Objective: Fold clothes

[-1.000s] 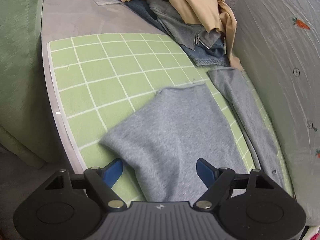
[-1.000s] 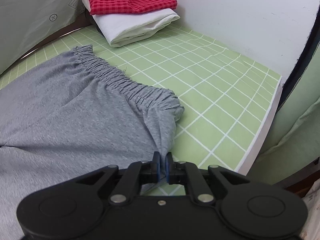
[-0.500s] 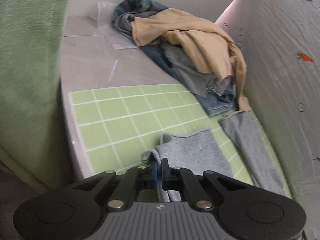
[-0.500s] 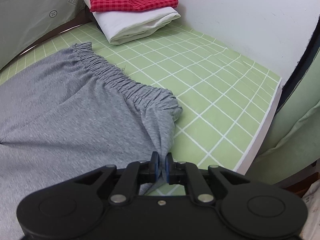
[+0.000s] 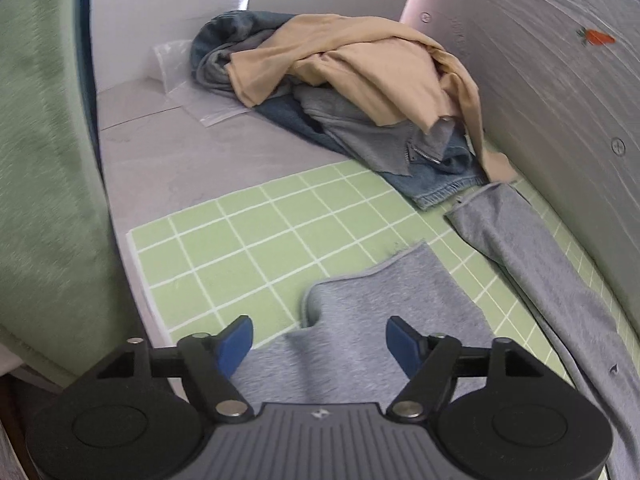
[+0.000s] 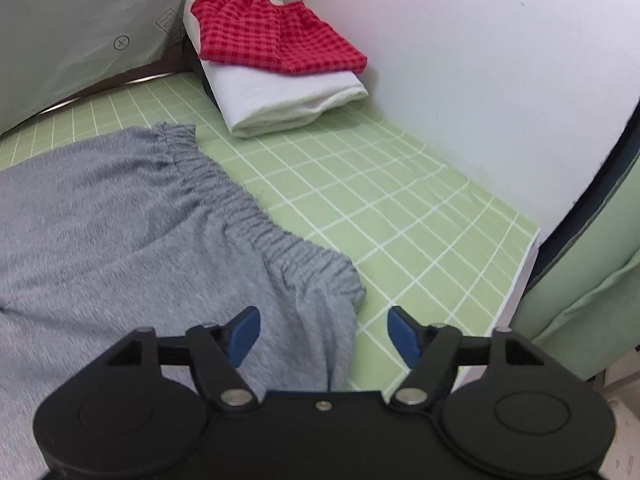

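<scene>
Grey sweatpants lie spread on the green grid mat (image 5: 248,236). In the left wrist view the near leg's hem (image 5: 384,304) lies just ahead of my left gripper (image 5: 319,340), whose jaws are opening; cloth lies below them but the blue pads do not press on it. The far leg (image 5: 532,252) runs along the silver wall. In the right wrist view the gathered elastic waistband (image 6: 248,216) lies ahead of my right gripper (image 6: 324,332). Its jaws are opening too, above the waist corner (image 6: 332,308), with nothing pinched.
A heap of unfolded clothes, tan top (image 5: 360,64) over jeans (image 5: 436,184) and grey items, sits at the mat's far end. Folded red checked cloth (image 6: 276,36) on folded white cloth (image 6: 288,100) lies by the white wall. Green cushions flank the mat's edges.
Both grippers were shut on the grey cloth half a second ago and have let go, jaws now wide. Both have lifted and drawn back a little; the cloth has dropped onto the mat.
</scene>
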Motion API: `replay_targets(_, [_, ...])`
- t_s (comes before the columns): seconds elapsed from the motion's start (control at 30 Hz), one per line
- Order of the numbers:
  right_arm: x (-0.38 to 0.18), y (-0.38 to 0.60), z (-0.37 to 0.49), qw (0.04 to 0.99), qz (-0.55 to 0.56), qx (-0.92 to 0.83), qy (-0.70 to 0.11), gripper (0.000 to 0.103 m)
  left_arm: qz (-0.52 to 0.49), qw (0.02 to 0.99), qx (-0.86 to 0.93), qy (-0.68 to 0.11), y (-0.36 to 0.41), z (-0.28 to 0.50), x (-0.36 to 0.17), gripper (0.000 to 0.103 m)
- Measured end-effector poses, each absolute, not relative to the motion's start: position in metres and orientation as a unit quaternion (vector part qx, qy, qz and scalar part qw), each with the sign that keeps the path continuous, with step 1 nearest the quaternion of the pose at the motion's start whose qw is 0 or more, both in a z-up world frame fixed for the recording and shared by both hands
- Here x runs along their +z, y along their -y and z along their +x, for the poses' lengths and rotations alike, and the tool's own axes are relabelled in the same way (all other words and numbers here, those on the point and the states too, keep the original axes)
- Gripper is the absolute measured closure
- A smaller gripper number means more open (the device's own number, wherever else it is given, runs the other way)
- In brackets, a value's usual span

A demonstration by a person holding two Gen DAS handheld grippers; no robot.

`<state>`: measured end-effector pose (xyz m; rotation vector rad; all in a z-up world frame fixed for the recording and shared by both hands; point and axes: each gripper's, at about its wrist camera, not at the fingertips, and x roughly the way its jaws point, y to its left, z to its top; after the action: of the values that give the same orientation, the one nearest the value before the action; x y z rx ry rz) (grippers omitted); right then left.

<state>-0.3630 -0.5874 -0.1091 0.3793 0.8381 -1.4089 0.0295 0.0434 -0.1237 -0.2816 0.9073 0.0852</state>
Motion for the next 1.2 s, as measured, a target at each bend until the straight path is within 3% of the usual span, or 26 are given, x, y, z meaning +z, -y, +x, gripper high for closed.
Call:
replay_targets(0.13, [-0.101, 0.599, -0.330, 0.689, 0.157, -0.609, -0.359, 0.023, -0.103, 0.889, 0.006, -0.446, 0.001, 0.045, -0.126, 0.016])
replay_targets(0.63, [-0.144, 0.627, -0.200, 0.719, 0.158, -0.545, -0.401, 0.019, 0.017, 0.872, -0.046, -0.488, 0.149, 0.138, -0.162, 0.016])
replay_targets(0.8, [-0.152, 0.635, -0.179, 0.712, 0.162, -0.544, -0.413, 0.019, 0.027, 0.877, -0.048, -0.477, 0.167, 0.163, -0.168, 0.016])
replay_targets(1.2, [-0.157, 0.638, -0.178, 0.697, 0.178, -0.573, -0.394, 0.007, 0.022, 0.886, -0.044, -0.461, 0.178, 0.225, -0.174, 0.013])
